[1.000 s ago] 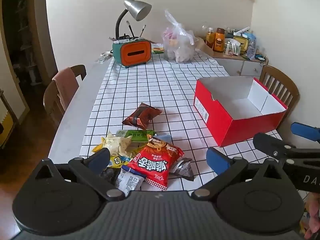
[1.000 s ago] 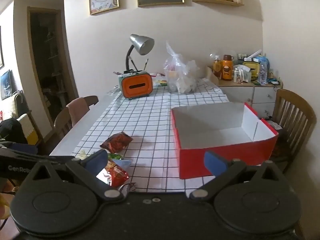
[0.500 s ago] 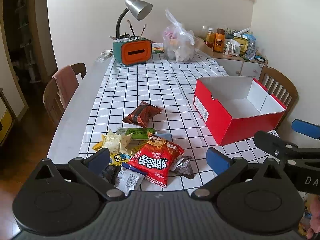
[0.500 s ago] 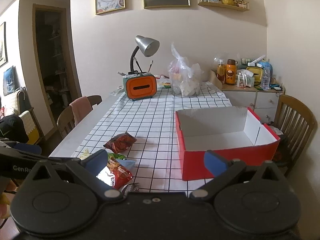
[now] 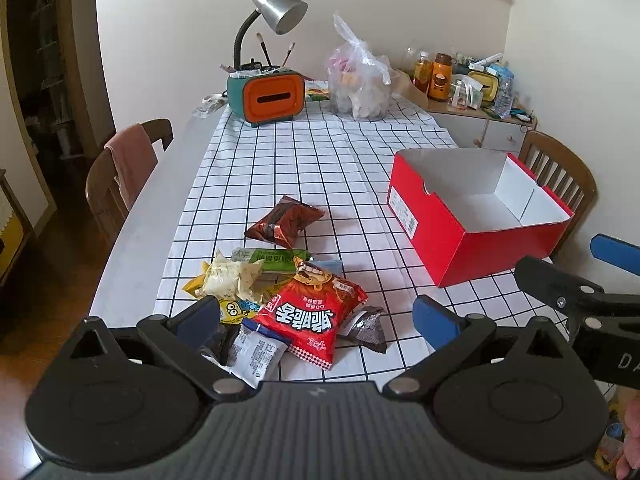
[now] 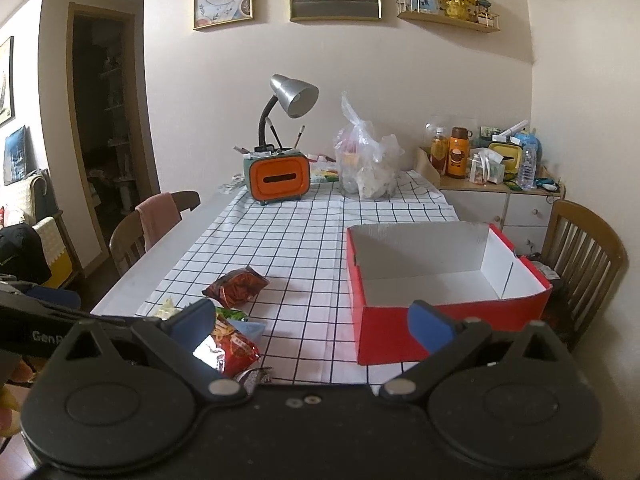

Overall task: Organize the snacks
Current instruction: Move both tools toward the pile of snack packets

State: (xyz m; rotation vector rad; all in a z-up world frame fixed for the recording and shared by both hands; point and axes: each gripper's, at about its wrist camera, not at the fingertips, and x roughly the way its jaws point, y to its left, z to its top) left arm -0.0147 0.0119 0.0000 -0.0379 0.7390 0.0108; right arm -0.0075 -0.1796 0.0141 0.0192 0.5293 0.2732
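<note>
A heap of snack packets lies at the near edge of the checked tablecloth: a big red bag [image 5: 314,314], a green packet [image 5: 276,258], a pale crumpled packet [image 5: 230,276] and a dark silver one [image 5: 366,326]. A brown-red bag [image 5: 284,222] [image 6: 236,286] lies apart, farther in. An empty red box [image 5: 480,248] [image 6: 400,332] with a white inside stands on the right. My left gripper [image 5: 316,320] hovers open just above the heap. My right gripper [image 6: 312,322] is open too, nothing in it, before the box; it also shows at the right of the left wrist view [image 5: 592,276].
An orange and teal tissue box [image 5: 270,98] with a desk lamp [image 5: 280,12] and a full plastic bag [image 5: 360,84] stand at the table's far end. Wooden chairs flank the table [image 5: 120,176] [image 5: 560,172]. A cluttered sideboard [image 6: 496,188] is at the back right.
Both grippers have risen and drawn back a little, so the table looks slightly farther off. The snacks and the box have not moved. Both grippers stay open.
</note>
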